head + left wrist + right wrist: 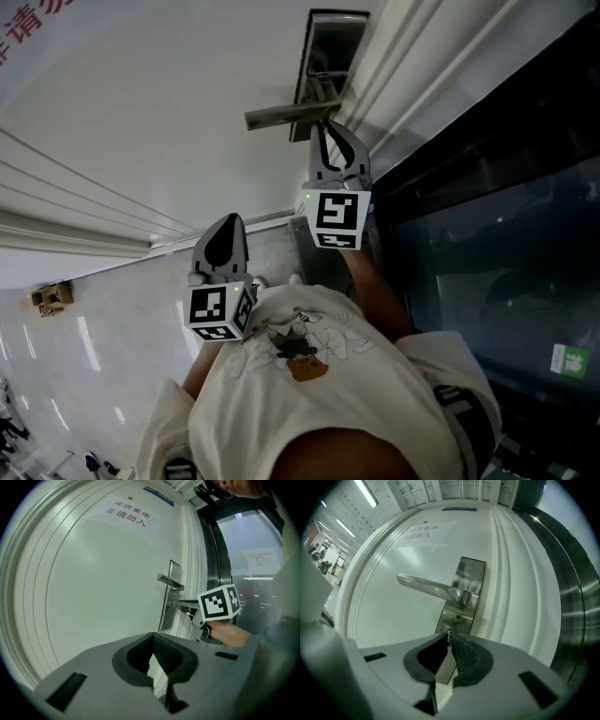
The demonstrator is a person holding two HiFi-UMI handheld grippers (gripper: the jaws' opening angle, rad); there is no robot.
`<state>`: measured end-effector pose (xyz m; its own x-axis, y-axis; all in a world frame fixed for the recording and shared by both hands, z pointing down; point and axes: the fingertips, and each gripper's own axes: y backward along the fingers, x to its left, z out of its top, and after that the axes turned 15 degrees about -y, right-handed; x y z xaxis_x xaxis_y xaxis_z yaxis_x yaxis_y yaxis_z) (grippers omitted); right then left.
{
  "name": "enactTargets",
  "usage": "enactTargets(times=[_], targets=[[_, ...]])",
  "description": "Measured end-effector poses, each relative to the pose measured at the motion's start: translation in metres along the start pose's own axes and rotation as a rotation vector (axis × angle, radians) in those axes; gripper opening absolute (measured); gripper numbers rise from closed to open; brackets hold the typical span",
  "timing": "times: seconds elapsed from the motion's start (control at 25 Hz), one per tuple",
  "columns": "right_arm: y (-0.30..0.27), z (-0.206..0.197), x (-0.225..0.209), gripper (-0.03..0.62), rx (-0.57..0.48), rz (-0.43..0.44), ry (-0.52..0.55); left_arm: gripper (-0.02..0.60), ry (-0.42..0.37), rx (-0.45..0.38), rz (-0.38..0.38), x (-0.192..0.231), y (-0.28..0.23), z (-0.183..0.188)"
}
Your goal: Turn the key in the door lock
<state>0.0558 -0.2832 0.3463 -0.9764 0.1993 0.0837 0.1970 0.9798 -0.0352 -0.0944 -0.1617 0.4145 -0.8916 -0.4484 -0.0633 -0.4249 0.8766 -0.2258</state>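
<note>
A white door carries a steel lock plate (466, 581) with a lever handle (426, 587) and a small dark keyhole (458, 617) under it. My right gripper (449, 634) points level at the plate, its tips just below the keyhole, shut on a thin silver key (449, 637) that sticks out between the pads. The head view shows that gripper (325, 122) right under the handle (281, 114). My left gripper (229, 219) hangs back from the door to the left, its tips together and nothing in them. Its own view has the jaws (152, 635) aimed at bare door.
A dark glass panel (487, 244) in a metal frame borders the door on the right. A sign with red characters (126, 513) is stuck high on the door. The person's white shirt (319, 384) fills the bottom of the head view, over glossy floor (84, 347).
</note>
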Motion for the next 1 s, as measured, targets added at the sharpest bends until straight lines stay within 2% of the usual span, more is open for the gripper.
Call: enactTargets(times=[0.24, 0.36, 0.8, 1.0], targets=[[-0.006, 0.001, 0.0, 0.017, 0.003, -0.002, -0.007, 0.006, 0.007, 0.004, -0.001, 0.005, -0.003, -0.001], [-0.005, 0.001, 0.0, 0.017, -0.002, 0.008, -0.065, 0.006, 0.007, 0.006, 0.0, 0.006, -0.003, -0.002], [-0.004, 0.0, -0.007, 0.018, -0.034, 0.115, -0.508, 0.006, 0.009, 0.018, 0.041, 0.008, 0.008, -0.005], [-0.003, -0.001, -0.013, 0.02, -0.061, 0.127, -0.671, 0.006, 0.029, 0.033, 0.069, 0.015, 0.015, -0.012]])
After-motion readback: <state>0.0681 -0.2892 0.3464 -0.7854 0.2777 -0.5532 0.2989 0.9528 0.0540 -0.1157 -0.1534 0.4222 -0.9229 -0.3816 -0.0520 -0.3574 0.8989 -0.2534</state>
